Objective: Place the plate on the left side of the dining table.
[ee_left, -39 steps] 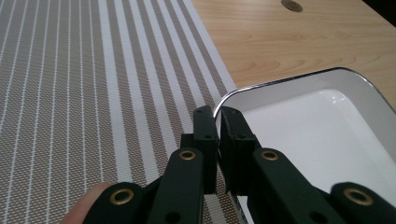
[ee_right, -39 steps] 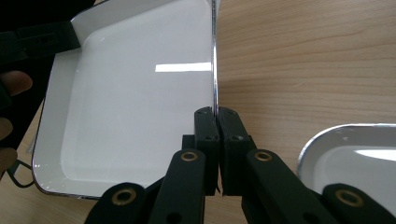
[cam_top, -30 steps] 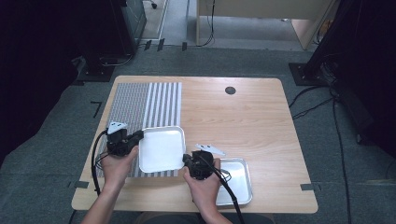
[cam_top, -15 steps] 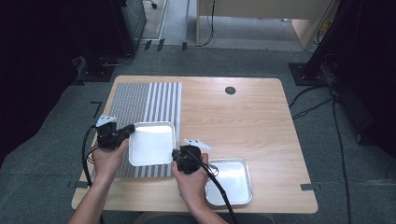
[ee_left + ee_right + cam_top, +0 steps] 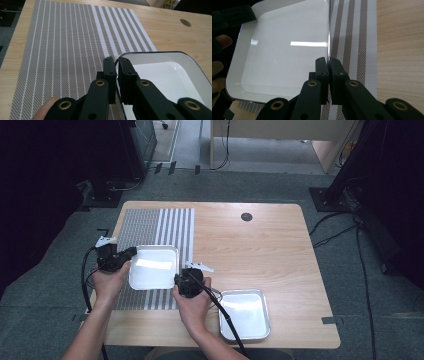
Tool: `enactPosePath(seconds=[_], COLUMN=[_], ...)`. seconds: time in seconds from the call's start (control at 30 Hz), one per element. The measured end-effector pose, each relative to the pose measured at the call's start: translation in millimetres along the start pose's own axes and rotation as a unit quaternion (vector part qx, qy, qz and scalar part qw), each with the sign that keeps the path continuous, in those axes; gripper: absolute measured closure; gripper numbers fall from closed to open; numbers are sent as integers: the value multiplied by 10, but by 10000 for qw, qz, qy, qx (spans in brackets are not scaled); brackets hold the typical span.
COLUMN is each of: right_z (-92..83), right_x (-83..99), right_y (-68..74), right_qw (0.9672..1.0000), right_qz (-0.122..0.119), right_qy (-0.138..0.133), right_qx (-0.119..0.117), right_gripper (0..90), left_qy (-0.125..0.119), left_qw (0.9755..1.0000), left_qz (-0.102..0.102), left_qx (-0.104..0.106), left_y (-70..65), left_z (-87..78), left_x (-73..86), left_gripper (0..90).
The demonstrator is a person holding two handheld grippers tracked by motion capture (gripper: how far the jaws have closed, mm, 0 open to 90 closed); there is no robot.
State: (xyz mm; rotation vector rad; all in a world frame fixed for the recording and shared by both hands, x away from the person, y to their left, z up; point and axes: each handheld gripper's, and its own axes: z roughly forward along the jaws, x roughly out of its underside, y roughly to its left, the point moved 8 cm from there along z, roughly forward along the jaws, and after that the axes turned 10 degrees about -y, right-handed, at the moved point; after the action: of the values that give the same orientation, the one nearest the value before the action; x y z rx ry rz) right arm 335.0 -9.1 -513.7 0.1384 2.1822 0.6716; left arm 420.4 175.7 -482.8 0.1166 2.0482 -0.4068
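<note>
Holding white square tray [image 5: 153, 267] over the striped placemat [image 5: 150, 227] | left gripper [image 5: 131, 253] and right gripper [image 5: 176, 281] each clench a thin rim, opposite sides | risk, I judge: uneven hands could tilt it or slip a rim free.

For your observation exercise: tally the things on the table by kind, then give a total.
Trays: 2, a white tray gripped at its rim by both grippers, and a metal tray lying on the bare wood
Striped placemats: 1
Total: 3
</note>
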Motion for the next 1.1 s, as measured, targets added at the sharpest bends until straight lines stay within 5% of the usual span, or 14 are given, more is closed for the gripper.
enactPosePath(seconds=[0.23, 0.7, 1.1], right_z=[191, 577, 866], right_x=[-2, -46, -111], right_y=[60, 108, 47], right_qw=[9999, 9992, 9978], right_qz=[-29, -28, -115], right_qy=[58, 62, 68], right_qx=[96, 388, 650], right_gripper=[881, 873, 868], left_qy=[98, 230, 253], left_qw=[9998, 9994, 9989], left_qz=[-164, -148, -333], left_qx=[-48, -213, -213], left_y=[176, 426, 498], left_z=[128, 530, 844], left_x=[28, 9, -78], left_gripper=[860, 852, 852])
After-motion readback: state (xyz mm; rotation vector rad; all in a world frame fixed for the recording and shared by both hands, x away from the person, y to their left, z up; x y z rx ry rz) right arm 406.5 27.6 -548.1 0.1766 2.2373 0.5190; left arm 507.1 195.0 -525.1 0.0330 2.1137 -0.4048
